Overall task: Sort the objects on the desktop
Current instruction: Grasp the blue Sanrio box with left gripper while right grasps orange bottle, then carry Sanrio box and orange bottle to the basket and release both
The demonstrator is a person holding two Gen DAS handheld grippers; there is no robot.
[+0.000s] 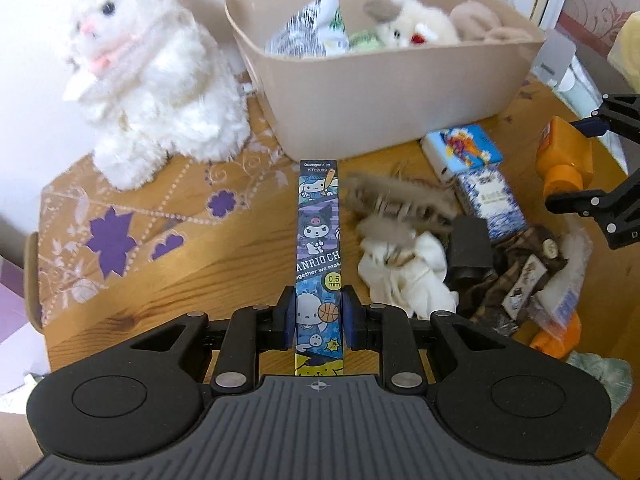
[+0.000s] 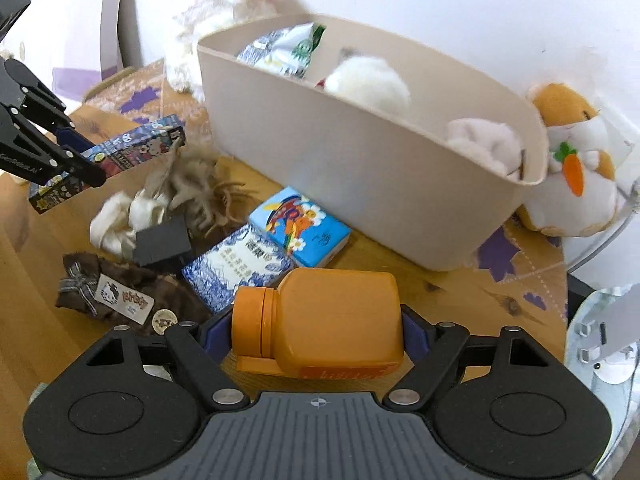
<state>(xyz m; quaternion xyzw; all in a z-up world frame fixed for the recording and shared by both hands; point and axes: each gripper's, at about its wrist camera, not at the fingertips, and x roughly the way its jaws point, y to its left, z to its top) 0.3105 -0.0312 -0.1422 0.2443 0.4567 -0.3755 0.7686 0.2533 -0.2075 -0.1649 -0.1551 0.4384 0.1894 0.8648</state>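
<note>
Left tongs: your left tongs (image 1: 319, 322) are pinched on the long blue pen box (image 1: 319, 256), near its close end. The box points away from you, toward the bin.
Right tongs: your right tongs (image 2: 316, 334) are squeezed on the orange bottle (image 2: 320, 320). It lies sideways between the pads, cap to the left.
Bin: the beige bin (image 2: 360, 168) sits at the back of the tabletop (image 1: 240, 240). It has soft toys and a crinkly packet inside.
Pile: on the tabletop near the bin you can see two tissue packs, one bright blue (image 2: 300, 226) and one blue and white (image 2: 236, 270), touching each other.
More in the pile: a white cloth (image 1: 404, 276), a furry hair clip (image 1: 396, 204), a small black box (image 2: 162, 242) and a brown pouch (image 2: 116, 296).
Toys outside: a white fluffy bunny (image 1: 156, 80) stands left of the bin. An orange and white plush (image 2: 572, 168) sits at its right end.
</note>
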